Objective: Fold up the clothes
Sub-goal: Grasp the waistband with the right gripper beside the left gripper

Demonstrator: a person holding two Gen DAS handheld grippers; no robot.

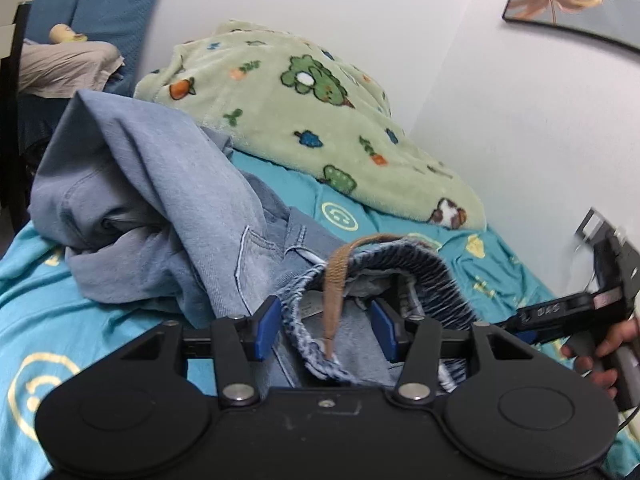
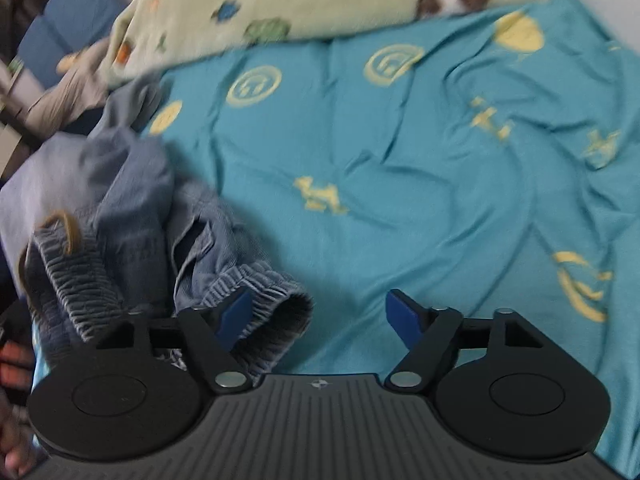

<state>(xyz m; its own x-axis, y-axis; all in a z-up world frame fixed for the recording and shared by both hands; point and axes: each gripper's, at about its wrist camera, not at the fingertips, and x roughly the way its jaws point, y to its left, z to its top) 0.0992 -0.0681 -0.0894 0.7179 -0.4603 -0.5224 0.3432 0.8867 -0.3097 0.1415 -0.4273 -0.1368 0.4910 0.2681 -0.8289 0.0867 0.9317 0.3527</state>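
Observation:
A heap of light blue denim clothes (image 1: 140, 184) lies on the teal bed sheet (image 1: 52, 320). A denim garment's dark elastic waistband (image 1: 420, 268) arches up in front of my left gripper (image 1: 326, 328), with a tan drawstring (image 1: 336, 292) hanging over it. The blue pads stand apart with the waistband's edge and inner cloth loosely between them, not pinched. My right gripper (image 2: 320, 316) is open low over the sheet. Its left finger (image 2: 236, 316) overlaps another stretch of elastic waistband (image 2: 272, 300), and its right finger is over bare sheet. It also shows at the right edge (image 1: 520, 326), held by a hand (image 1: 600, 344).
A green fleece blanket (image 1: 304, 120) with animal prints is bunched against the white wall behind the clothes. Blue cushions (image 1: 100, 0) and a beige garment (image 1: 64, 64) lie at the far left. Open sheet (image 2: 400, 160) stretches right of the denim. A wall socket (image 1: 592, 224) is at the right.

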